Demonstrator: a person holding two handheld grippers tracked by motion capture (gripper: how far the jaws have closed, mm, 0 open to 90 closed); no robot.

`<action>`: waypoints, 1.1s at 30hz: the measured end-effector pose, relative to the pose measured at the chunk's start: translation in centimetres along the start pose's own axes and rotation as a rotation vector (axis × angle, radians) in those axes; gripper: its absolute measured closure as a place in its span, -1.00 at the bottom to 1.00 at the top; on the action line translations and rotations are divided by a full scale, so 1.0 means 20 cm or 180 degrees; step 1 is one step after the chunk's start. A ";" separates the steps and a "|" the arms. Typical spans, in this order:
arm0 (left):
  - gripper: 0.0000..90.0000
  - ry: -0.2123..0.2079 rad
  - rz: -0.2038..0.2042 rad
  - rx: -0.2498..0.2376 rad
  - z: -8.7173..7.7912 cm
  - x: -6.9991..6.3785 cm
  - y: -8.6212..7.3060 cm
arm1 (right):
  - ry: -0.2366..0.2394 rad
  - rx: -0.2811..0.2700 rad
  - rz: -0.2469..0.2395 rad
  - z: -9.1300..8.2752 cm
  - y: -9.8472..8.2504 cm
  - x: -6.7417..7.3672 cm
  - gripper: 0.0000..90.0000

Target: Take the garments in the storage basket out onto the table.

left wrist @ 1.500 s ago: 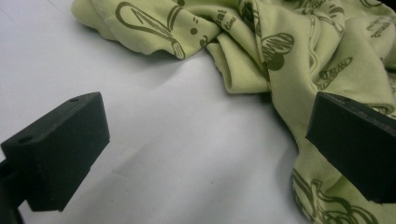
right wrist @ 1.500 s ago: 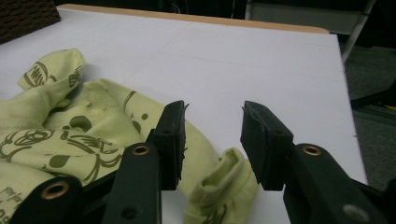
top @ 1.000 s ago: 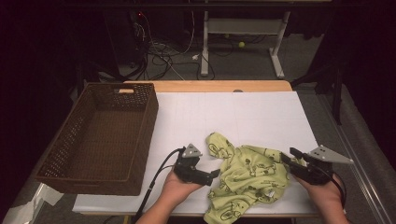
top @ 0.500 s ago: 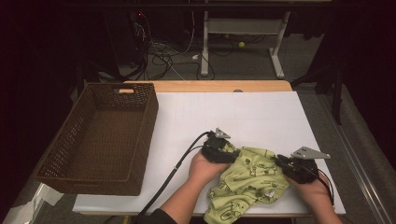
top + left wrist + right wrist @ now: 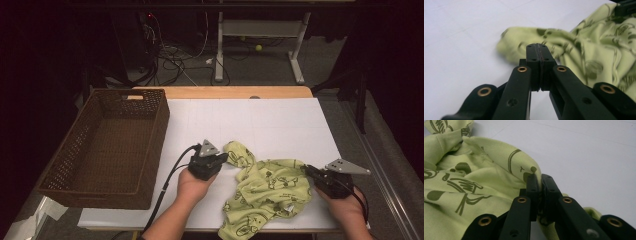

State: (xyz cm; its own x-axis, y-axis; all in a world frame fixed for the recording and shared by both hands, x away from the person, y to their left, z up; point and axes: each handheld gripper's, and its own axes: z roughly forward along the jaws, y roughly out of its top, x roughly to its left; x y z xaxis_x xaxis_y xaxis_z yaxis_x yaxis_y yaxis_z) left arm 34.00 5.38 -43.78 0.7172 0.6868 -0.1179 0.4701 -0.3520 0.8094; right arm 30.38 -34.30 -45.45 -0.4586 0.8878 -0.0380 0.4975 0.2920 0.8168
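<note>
Lying crumpled on the white bench (image 5: 280, 125), the green shirt (image 5: 265, 192) sits at 5 o'clock. Left claw (image 5: 225, 159) at the shirt's 10 o'clock tip; left gripper view has its jaws just closed together, nothing between, shirt behind. Right claw (image 5: 306, 171) at the shirt's 3 o'clock edge; right gripper view shows a fold pinched, jaws just closed. Basket (image 5: 107, 145) at 9 o'clock, inside bare.
</note>
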 end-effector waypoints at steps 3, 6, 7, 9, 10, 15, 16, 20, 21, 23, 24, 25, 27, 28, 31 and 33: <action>0.89 0.0027 0.0013 0.0078 -0.02 0.02 -0.04 | 0.0017 -0.0002 0.0041 0.00 0.00 -0.01 0.92; 0.54 -0.0114 -0.0085 0.0033 0.03 0.00 0.00 | 0.0005 0.0014 0.0026 0.01 0.00 0.01 0.92; 0.43 -0.0150 -0.0073 0.0006 0.06 -0.03 0.02 | 0.0006 0.0013 0.0028 0.01 0.00 0.01 0.92; 0.23 -0.0217 -0.0075 0.0022 0.14 -0.09 0.07 | 0.0002 0.0012 0.0008 0.00 0.00 0.02 0.92; 0.05 -0.0216 -0.0081 0.0033 0.17 -0.11 0.09 | 0.0005 0.0013 0.0015 0.00 0.00 0.02 0.92; -0.26 -0.0177 -0.0139 0.0207 0.35 -0.19 0.19 | 0.0003 0.0024 0.0006 0.01 0.00 0.01 0.92; -0.26 -0.0184 -0.0147 0.0328 0.39 -0.19 0.20 | 0.0006 0.0026 0.0007 0.01 0.00 0.01 0.91; 0.34 -0.0249 -0.0147 0.0655 0.47 -0.20 0.18 | 0.0040 0.0013 -0.0004 0.01 -0.01 0.01 0.92; 0.48 -0.0241 -0.0115 0.0640 0.45 -0.21 0.18 | 0.0043 0.0011 -0.0003 0.01 -0.01 0.01 0.92; 0.72 -0.0223 -0.0015 0.0581 0.41 -0.20 0.18 | 0.0046 0.0009 -0.0009 0.01 -0.01 0.01 0.92; 0.75 -0.0211 0.0001 0.0554 0.40 -0.20 0.17 | 0.0040 0.0007 -0.0023 0.01 -0.01 0.01 0.92; 0.76 -0.0207 0.0005 0.0503 0.37 -0.19 0.17 | 0.0045 0.0010 -0.0017 0.01 -0.01 0.01 0.92; 0.77 -0.0166 0.0057 0.0383 0.31 -0.17 0.17 | 0.0029 0.0003 -0.0016 0.01 -0.01 0.01 0.92; 0.77 -0.0120 0.0098 0.0305 0.27 -0.16 0.16 | 0.0019 -0.0008 -0.0009 0.01 -0.01 0.01 0.92; 0.77 -0.0026 0.0074 0.0100 0.16 -0.09 0.15 | 0.0048 -0.0088 0.0111 -0.01 0.00 0.00 0.92; 0.77 0.0068 0.0083 -0.0032 0.08 -0.04 0.16 | 0.0053 -0.0190 0.0180 -0.03 0.01 -0.01 0.92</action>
State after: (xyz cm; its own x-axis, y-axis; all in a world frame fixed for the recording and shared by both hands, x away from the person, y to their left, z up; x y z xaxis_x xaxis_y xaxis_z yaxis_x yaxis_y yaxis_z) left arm 35.74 2.56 -42.05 0.7178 0.6911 -0.0844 0.4461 -0.3635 0.8178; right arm 30.07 -34.58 -44.92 -0.4434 0.8961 0.0182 0.4784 0.2195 0.8503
